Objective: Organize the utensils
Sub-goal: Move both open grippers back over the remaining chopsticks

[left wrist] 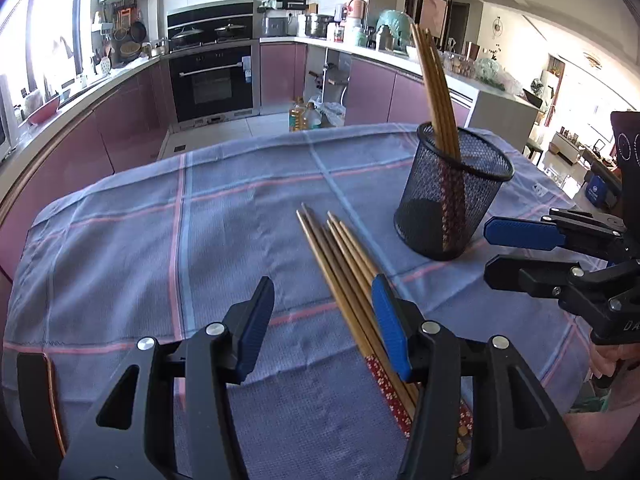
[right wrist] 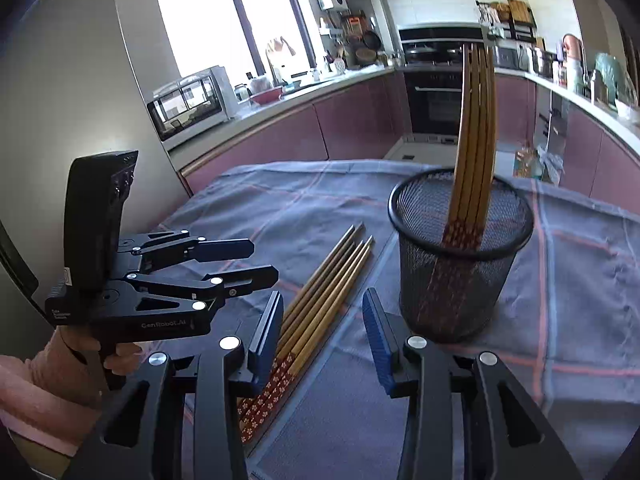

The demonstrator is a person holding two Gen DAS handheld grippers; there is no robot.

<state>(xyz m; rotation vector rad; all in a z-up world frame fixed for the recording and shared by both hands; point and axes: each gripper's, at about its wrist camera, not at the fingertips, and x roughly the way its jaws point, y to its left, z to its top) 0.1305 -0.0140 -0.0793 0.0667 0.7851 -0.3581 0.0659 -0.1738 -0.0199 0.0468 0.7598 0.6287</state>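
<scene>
From the left wrist view, the left gripper (left wrist: 323,320) hangs low over the checked cloth (left wrist: 120,248) with its jaws wide apart and nothing between them; a bundle of loose chopsticks (left wrist: 340,264) lies flat on the cloth, passing just under the inner side of its right-hand finger, though I cannot tell whether the pad touches them. Beyond, a black mesh cup (left wrist: 452,196) stands upright and already holds several chopsticks in the cup (left wrist: 436,92), leaning tips-up against its rim. At the right edge the right gripper (left wrist: 490,250) reaches in near the cup's base, jaws parted and empty. From the right wrist view, the right gripper (right wrist: 322,326) has its jaws apart over the cloth (right wrist: 560,280), the loose chopsticks (right wrist: 320,292) lying between its fingers and closer to the left one, red patterned ends nearest the camera. The mesh cup (right wrist: 460,256) sits just beside them, the stowed sticks (right wrist: 476,132) rising from it. The left gripper (right wrist: 264,260) hovers at the left, open. By my reading the job is roughly half done: one batch is stowed, the flat bundle remains to be lifted in.
</scene>
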